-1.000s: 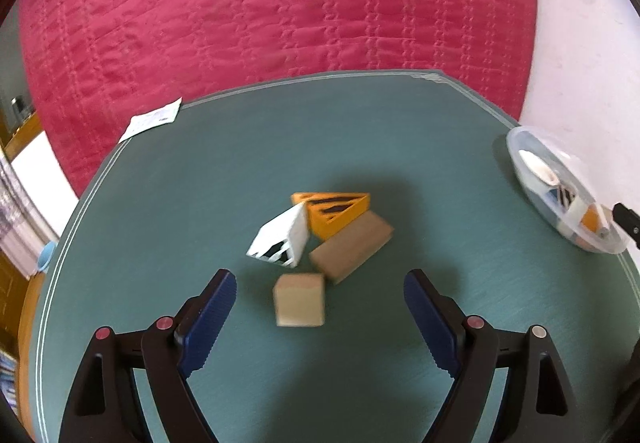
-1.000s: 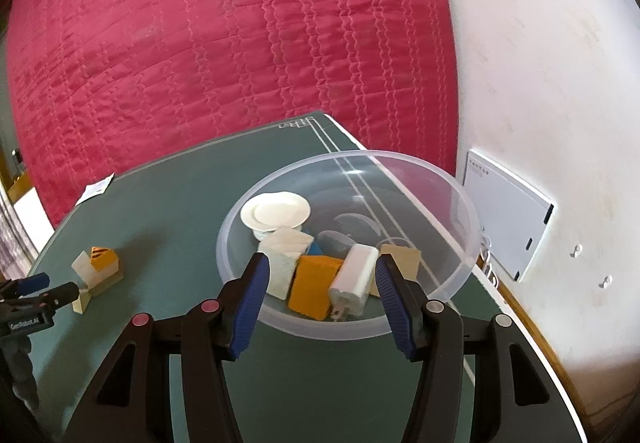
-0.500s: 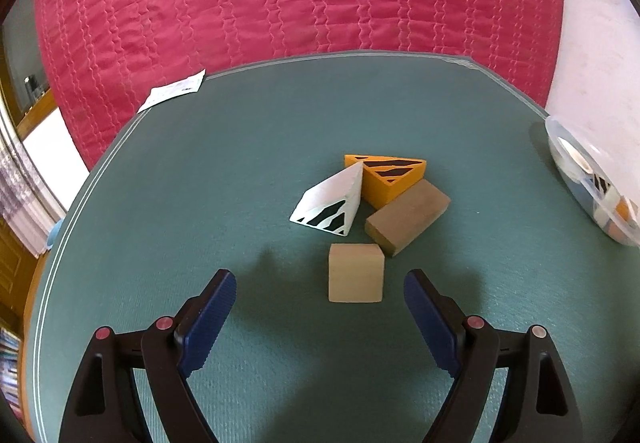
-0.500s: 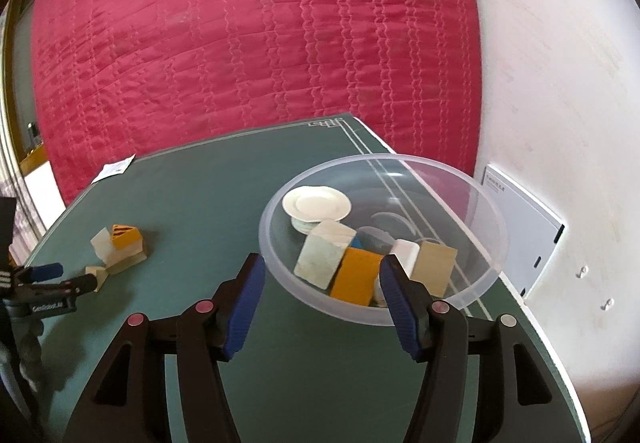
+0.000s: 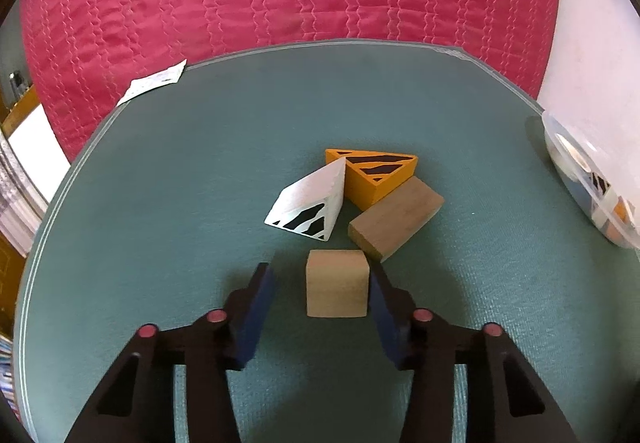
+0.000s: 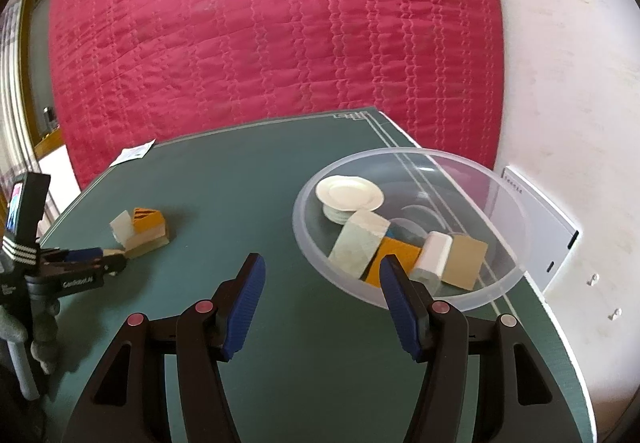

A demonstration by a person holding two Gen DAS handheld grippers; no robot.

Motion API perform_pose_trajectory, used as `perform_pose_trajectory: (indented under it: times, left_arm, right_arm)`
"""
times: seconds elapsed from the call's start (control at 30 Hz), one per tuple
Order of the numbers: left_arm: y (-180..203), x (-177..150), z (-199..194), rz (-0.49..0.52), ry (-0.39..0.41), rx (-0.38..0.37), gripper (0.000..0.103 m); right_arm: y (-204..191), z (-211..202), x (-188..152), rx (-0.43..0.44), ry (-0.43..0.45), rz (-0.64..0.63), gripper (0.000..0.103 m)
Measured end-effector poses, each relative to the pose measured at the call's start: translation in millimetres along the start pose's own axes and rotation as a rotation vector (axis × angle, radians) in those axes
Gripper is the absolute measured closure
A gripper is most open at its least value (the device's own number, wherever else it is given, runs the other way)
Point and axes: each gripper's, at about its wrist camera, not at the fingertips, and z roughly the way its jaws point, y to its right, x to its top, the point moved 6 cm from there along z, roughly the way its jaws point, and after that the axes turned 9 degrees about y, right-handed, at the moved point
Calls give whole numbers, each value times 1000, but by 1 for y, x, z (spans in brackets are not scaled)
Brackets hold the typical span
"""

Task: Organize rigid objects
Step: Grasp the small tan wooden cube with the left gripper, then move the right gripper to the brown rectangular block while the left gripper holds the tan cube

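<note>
The small wooden cube (image 5: 337,283) is sitting on the green counter (image 5: 180,171) between the blue pads of the left hand-held gripper (image 5: 320,305), whose jaws are closing around it; the right pad is lying against the cube's side while the left pad is still standing apart from it. Just ahead of that gripper, a longer wooden block (image 5: 396,219) is nearly touching the cube's far right corner, with a white striped wedge (image 5: 310,207) and an orange striped wedge (image 5: 376,173) leaning together beyond.

The right hand-held gripper (image 6: 322,299) is hovering partly open with nothing between its jaws. Ahead and to its right, a clear plastic bowl (image 6: 504,199) is holding a small white plate (image 6: 349,193), a pale block, an orange block, a white cylinder and a tan piece; the things beneath them are hard to make out. In the left wrist view the bowl is being cut off at the right edge.
</note>
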Motion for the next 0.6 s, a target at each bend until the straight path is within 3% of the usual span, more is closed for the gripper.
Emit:
perform_pose_trajectory:
  times: [0.1, 0.6]
  left_arm:
    - [5, -2, -3, 8, 7, -24, 72]
    - [-8, 0, -22, -24, 49, -30, 72]
  right_arm:
    - [-5, 0, -2, 15, -6, -9, 42]
    - [-43, 8, -18, 135, -104, -37, 42]
